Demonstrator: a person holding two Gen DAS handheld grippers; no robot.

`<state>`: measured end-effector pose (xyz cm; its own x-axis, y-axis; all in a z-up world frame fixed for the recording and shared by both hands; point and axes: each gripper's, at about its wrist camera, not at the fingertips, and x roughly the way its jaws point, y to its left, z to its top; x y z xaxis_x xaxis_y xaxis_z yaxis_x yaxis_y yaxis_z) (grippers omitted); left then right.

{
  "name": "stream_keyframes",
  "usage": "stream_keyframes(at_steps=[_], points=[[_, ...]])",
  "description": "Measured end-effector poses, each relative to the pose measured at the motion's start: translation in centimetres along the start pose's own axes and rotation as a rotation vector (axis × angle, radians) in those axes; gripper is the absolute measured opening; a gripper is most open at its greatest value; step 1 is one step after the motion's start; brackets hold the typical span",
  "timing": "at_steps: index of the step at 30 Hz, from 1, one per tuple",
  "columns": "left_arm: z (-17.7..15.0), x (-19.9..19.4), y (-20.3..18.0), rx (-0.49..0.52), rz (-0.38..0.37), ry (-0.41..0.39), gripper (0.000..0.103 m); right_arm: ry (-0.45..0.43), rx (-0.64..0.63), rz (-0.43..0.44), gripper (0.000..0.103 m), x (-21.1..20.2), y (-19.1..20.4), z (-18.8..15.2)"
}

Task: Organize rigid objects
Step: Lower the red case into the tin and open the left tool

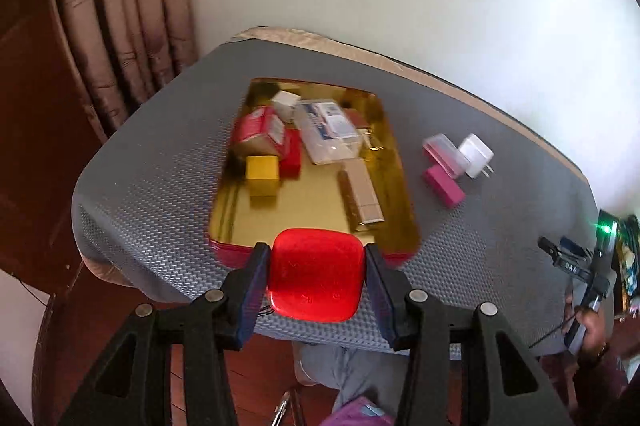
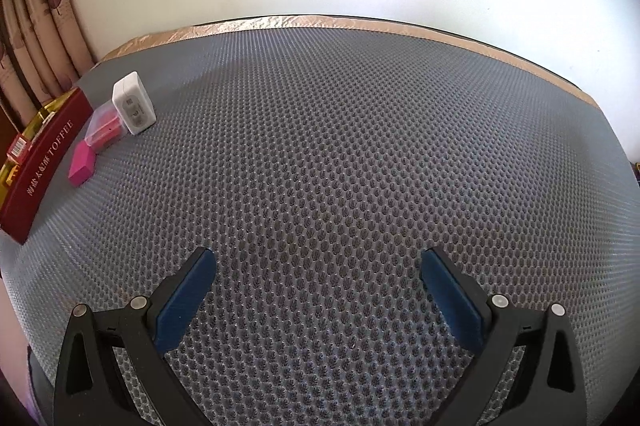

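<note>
Two tongs: left tongs (image 1: 316, 276) clamped on red lid (image 1: 316, 274), right tongs (image 2: 318, 280) wide open, empty.

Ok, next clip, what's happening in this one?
A person with a handheld gripper in each hand is sorting small items into a gold-lined tray on a grey mat. The left gripper holds a red rounded-square piece between its fingers, near the tray's front edge. The tray already holds several boxes and a clear case. A white charger, a pink block and a small clear box lie on the mat beside it. The right gripper is open over bare mat.
</note>
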<state>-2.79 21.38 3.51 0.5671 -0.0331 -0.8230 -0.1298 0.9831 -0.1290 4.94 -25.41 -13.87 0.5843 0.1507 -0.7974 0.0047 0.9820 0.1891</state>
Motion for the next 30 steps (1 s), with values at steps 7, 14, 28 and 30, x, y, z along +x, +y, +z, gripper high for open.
stream_keyframes(at_steps=[7,14,28,30], points=[[1.9,2.4,-0.3,0.007,-0.002,-0.036,0.048,0.001,-0.011,-0.022,0.102,0.0,0.5,0.0],[3.4,7.6,-1.2,0.017,-0.023,0.016,0.048,-0.047,-0.028,0.063,0.102,-2.2,3.4,-0.5],[3.4,8.0,-0.1,-0.058,-0.008,0.016,0.048,0.020,-0.221,0.316,0.092,-0.9,17.1,4.5],[3.0,5.9,0.1,-0.100,0.012,-0.021,0.048,0.053,-0.253,0.311,0.079,0.2,18.9,4.7]])
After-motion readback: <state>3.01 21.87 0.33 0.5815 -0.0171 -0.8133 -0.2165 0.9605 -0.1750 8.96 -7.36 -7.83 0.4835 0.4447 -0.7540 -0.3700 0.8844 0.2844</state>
